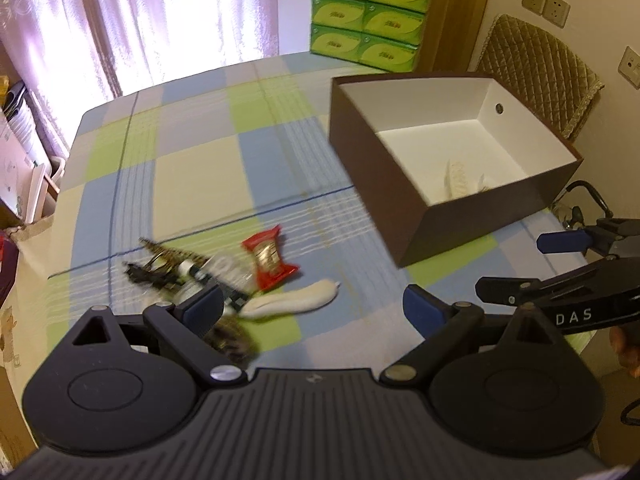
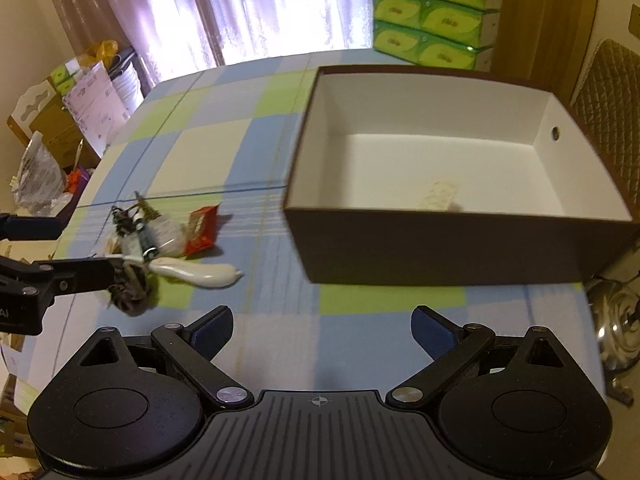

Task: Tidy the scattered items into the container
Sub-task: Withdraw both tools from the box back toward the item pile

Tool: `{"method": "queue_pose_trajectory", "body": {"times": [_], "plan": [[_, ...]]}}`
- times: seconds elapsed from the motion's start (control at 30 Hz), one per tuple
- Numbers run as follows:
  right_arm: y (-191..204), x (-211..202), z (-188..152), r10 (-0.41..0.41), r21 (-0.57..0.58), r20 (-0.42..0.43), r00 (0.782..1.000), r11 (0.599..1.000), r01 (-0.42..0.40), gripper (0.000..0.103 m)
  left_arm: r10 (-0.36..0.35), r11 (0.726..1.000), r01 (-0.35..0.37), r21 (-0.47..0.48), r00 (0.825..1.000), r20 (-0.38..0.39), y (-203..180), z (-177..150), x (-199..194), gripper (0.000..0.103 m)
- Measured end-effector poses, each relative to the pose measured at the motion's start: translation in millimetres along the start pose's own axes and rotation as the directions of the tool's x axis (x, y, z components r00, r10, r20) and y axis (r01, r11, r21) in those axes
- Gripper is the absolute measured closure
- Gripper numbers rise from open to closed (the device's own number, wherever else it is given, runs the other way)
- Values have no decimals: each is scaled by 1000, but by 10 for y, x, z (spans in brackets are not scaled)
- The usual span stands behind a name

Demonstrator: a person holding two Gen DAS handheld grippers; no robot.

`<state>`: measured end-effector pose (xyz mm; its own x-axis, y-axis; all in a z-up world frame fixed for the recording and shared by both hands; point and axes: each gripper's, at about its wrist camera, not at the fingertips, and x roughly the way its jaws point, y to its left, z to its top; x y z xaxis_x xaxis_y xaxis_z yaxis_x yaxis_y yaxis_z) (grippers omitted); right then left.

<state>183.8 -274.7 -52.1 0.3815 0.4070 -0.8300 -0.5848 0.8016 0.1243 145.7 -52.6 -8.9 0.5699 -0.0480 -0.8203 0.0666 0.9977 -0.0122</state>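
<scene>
A heap of small items lies on the checked tablecloth (image 1: 192, 176): a red snack packet (image 1: 270, 258), a long white pouch (image 1: 296, 302), a leopard-print fuzzy piece (image 1: 236, 336) and a dark tangle with a small tube (image 1: 168, 270). My left gripper (image 1: 314, 306) is open just above the heap, its left finger over the leopard piece. To the right stands the brown box (image 1: 372, 176), white inside, with one pale item (image 1: 460, 178) in it. My right gripper (image 2: 323, 330) is open and holds nothing, in front of the box (image 2: 440, 248). The right wrist view also shows the heap's packet (image 2: 202, 232), pouch (image 2: 200, 274) and leopard piece (image 2: 130, 294).
Stacked green tissue packs (image 1: 368, 16) stand at the table's far edge behind the box. A quilted chair back (image 1: 536, 80) is at the right, a metal pot (image 2: 616, 320) beyond the table's right edge, and boxes and bags (image 2: 60, 120) at its left.
</scene>
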Motion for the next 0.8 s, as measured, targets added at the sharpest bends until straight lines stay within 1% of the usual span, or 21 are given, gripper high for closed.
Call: {"method": "queue_pose_trajectory", "body": {"times": [0.13, 0.27, 0.47, 0.6, 0.8], "plan": [[223, 115, -87, 12, 4, -12, 1000, 1000, -12, 3, 10, 1000, -10, -18, 1000, -14, 275, -205, -65, 9], [415, 236, -148, 36, 1, -22, 999, 999, -36, 3, 34, 999, -35, -37, 999, -25, 546, -395, -120, 9], [662, 411, -208, 77, -35, -22, 997, 996, -78, 3, 54, 993, -59, -103, 997, -50, 907, -610, -122, 9], [777, 513, -207, 102, -66, -15, 995, 993, -103, 3, 53, 989, -61, -134, 997, -56, 1040, -690, -86, 9], [872, 687, -211, 133, -101, 2, 991, 986, -132, 3, 53, 989, -60, -136, 997, -54, 1131, -753, 36, 9]]}}
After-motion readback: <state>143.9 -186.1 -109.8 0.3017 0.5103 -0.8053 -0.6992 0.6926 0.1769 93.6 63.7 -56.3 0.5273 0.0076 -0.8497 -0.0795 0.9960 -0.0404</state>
